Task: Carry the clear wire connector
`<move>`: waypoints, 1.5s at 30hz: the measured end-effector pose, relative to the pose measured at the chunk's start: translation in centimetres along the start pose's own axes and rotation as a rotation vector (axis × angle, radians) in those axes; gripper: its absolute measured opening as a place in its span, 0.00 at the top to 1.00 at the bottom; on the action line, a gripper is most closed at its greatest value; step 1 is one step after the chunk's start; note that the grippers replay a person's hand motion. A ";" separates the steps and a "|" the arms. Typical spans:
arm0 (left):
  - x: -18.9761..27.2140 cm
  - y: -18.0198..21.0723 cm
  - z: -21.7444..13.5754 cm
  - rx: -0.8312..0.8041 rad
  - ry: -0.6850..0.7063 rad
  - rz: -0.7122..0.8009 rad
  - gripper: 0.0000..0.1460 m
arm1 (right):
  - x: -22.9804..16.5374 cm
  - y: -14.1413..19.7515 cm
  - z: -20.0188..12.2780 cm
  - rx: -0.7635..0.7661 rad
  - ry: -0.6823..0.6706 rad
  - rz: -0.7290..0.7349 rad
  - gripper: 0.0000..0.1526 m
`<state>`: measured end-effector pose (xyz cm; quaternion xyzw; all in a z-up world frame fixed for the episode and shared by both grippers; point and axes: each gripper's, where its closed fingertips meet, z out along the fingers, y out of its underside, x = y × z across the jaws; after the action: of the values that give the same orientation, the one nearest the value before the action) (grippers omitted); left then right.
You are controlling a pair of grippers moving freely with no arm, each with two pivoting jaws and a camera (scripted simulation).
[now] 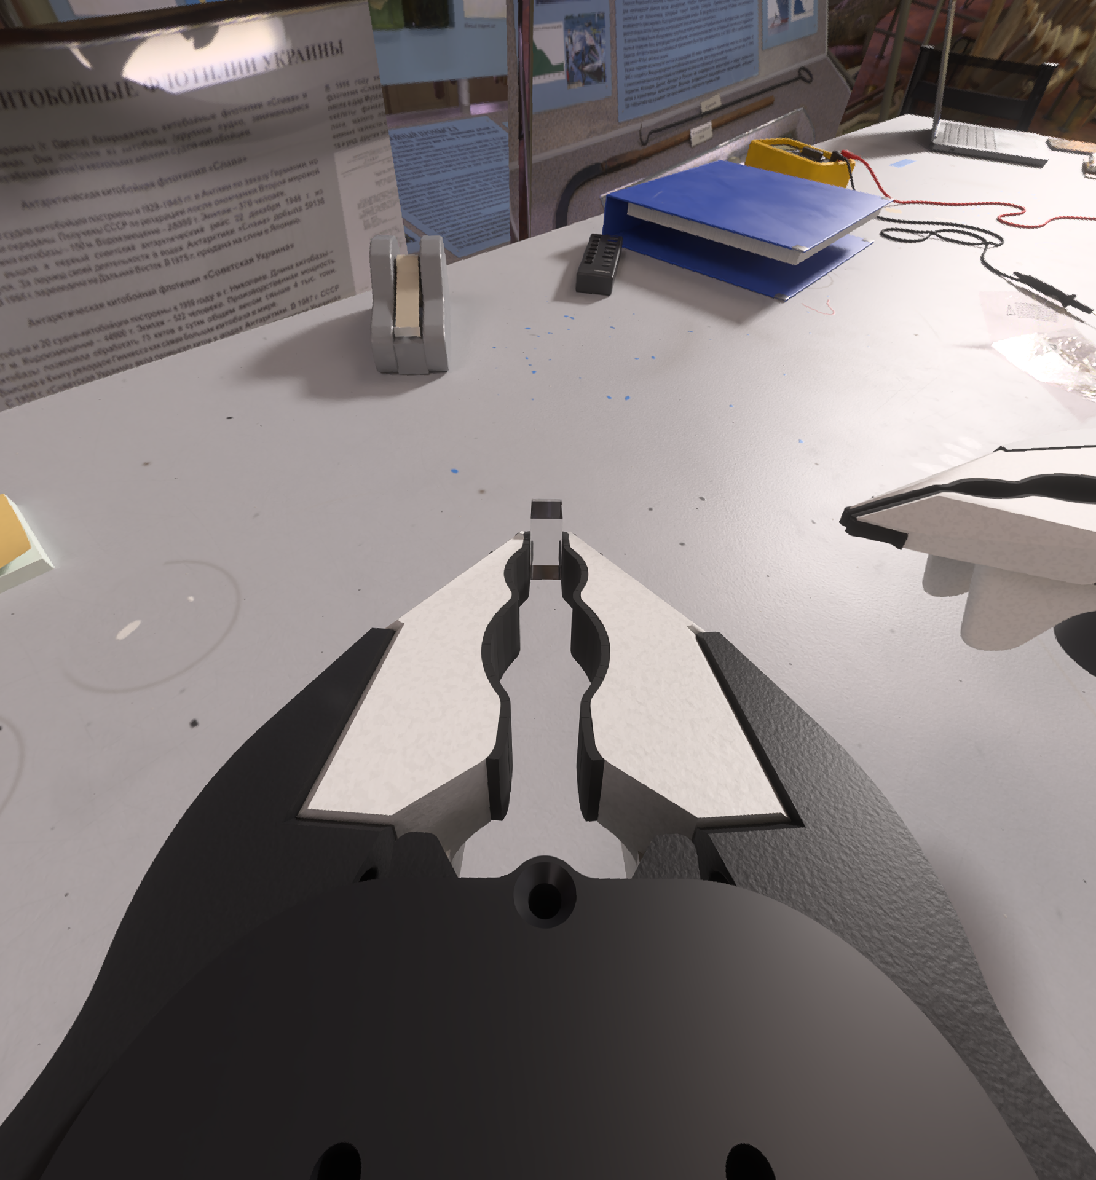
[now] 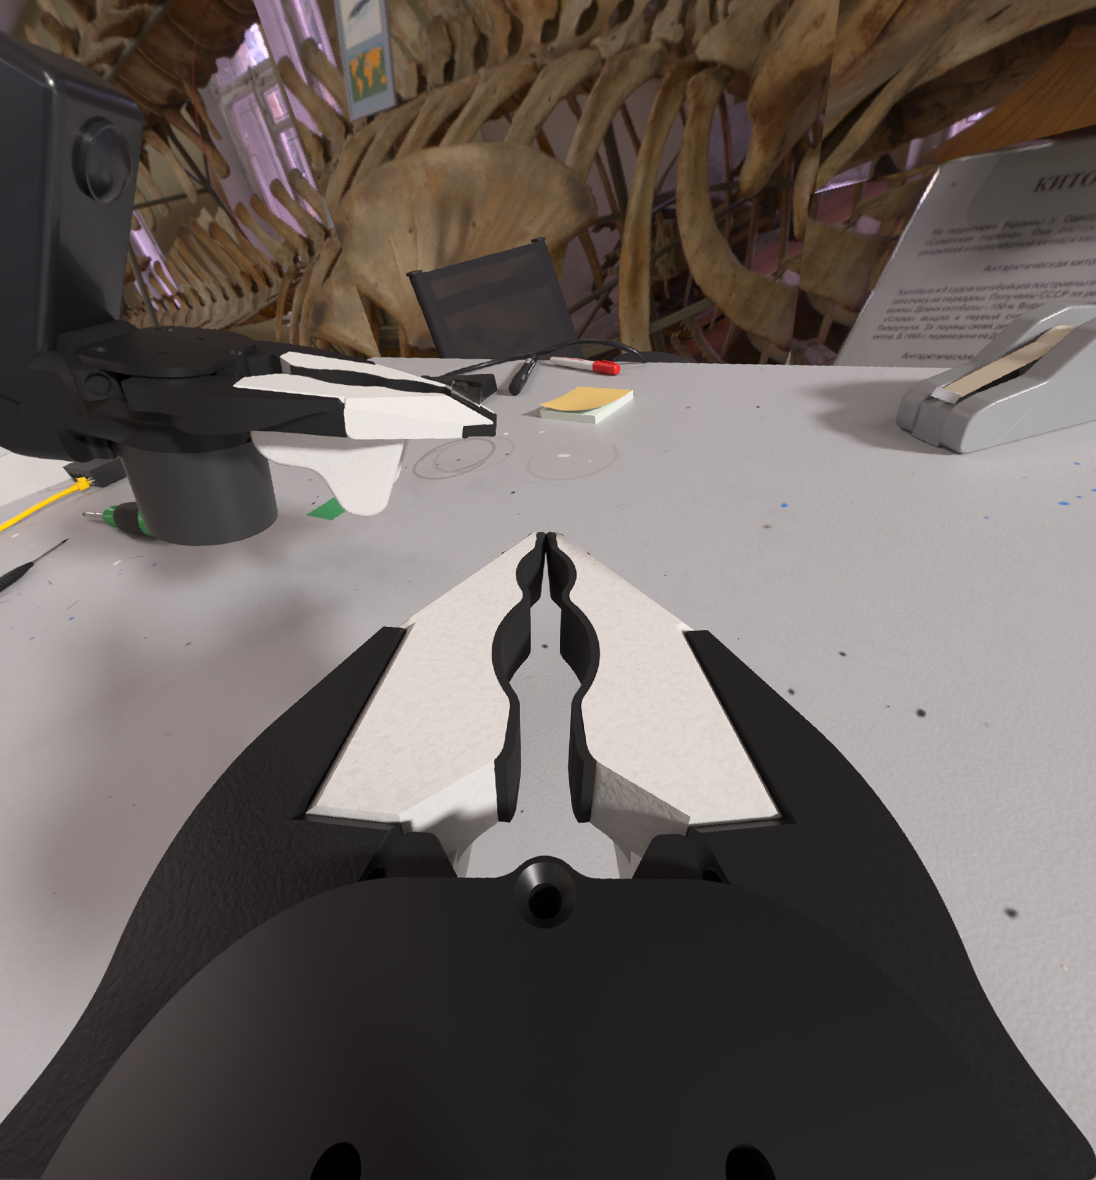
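The left tool was clamped on the clear connector, which sat pinched between the very tips of its fingers and stuck out a little past them, clear of the table as far as I could judge. With so little of the connector in the grip, the carry would best go slowly and level, the squeeze kept steady and no sudden turns, since a small clear part held at the tips could slip or twist out. The right tool had its tips together on nothing, off to the side above the table.
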<state>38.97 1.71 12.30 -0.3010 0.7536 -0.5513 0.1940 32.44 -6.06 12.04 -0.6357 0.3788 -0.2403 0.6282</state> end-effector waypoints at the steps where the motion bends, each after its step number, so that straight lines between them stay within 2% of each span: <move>1: 0.0 0.0 0.0 0.001 0.003 -0.001 0.95 | 0.1 0.0 0.0 0.000 0.002 0.004 1.00; 12: 0.6 0.7 0.4 -0.017 0.034 -0.013 0.95 | 0.4 -0.1 -0.1 0.003 -0.011 0.031 1.00; 16: 2.3 1.4 0.7 -0.036 0.140 -0.042 0.95 | 0.5 -0.2 -0.2 -0.003 -0.053 0.058 1.00; 19: 4.4 1.8 0.6 -0.033 0.304 -0.147 0.95 | 0.2 0.4 -0.2 -0.028 -0.100 0.051 0.99; 22: 6.0 1.8 0.3 0.003 0.444 -0.292 0.95 | -0.5 0.8 -0.2 -0.055 -0.150 -0.005 0.90; 25: 6.9 1.3 -0.2 0.060 0.548 -0.427 0.95 | -1.5 1.3 -0.2 -0.084 -0.188 -0.081 0.85; 28: 7.8 0.6 -0.6 0.114 0.636 -0.549 0.95 | -2.3 2.1 0.1 -0.118 -0.179 -0.164 0.79; 32: 9.4 0.3 -0.6 0.137 0.706 -0.631 0.95 | -2.3 1.9 0.8 -0.114 -0.101 -0.250 0.70; 34: 9.9 0.3 -0.7 0.140 0.734 -0.660 0.95 | -2.2 1.7 0.8 -0.106 -0.068 -0.322 0.73; 40: 9.7 -0.3 -1.6 0.159 0.815 -0.699 0.95 | -2.4 1.0 -0.4 -0.063 -0.092 -0.488 0.85; 45: 9.9 -0.1 -2.3 0.142 0.870 -0.663 0.95 | -1.5 -0.5 -1.0 0.005 -0.071 -0.418 1.00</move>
<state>30.19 -3.31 13.55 -0.2527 0.5899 -0.7060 -0.2994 30.90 -5.56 12.89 -0.7068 0.2156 -0.3441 0.5793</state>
